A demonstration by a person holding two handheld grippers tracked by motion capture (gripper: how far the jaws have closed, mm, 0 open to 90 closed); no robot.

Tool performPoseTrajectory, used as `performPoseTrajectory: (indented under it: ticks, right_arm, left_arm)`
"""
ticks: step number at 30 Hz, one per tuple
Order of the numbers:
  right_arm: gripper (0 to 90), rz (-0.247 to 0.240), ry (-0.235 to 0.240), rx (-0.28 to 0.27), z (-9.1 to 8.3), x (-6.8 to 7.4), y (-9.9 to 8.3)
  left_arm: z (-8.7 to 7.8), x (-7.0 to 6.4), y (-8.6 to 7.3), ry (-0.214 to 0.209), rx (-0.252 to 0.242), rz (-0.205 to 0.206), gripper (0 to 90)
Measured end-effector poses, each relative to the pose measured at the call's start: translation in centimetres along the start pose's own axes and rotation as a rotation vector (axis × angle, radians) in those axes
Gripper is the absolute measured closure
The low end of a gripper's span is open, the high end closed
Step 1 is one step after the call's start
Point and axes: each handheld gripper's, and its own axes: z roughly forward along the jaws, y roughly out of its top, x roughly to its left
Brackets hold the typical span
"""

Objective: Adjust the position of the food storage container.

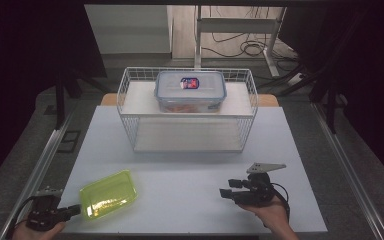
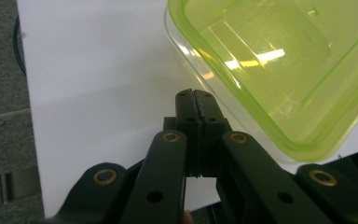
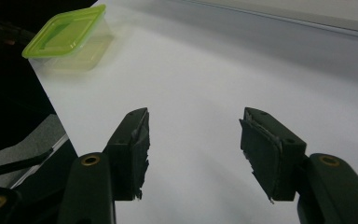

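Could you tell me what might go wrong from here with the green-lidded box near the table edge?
The green-lidded box sits close to the table's front left corner, so a nudge could push it off. The left gripper has its jaws shut beside the lid rim, apparently gripping nothing, so a lift may fail. The right gripper is open and far away, so it cannot steady the box.

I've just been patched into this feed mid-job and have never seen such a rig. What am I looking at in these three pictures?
No robot arm here: a person holds a two-jaw gripper in each hand. The high view looks down on the white table; the other two pictures come from cameras riding on each gripper. The left gripper has its jaws pressed together beside a green-lidded container; whether it pinches the rim cannot be told. The right gripper is open and holds nothing. At the far side stands a wire basket with a clear lidded box on its upper shelf.
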Motion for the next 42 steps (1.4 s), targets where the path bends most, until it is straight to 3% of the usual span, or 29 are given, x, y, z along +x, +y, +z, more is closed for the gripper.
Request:
performPoseTrajectory:
  ticks: [13, 25, 42]
  right_arm:
    - [41.8, -0.001, 0.002, 0.0, 0.0, 0.0, 0.0]
    - [41.8, -0.005, 0.002, 0.0, -0.2, -0.1, 0.0]
    - [41.9, -0.006, 0.003, 0.004, -0.2, -0.1, 0.0]
  left_arm:
    - [2.1, -1.8, 3.2, -0.02, 0.022, 0.044, 90.0]
    - [4.6, -4.9, 6.3, -0.044, 0.037, 0.109, 90.0]
    - [6.7, -8.5, 9.1, -0.081, 0.036, 0.168, 90.0]
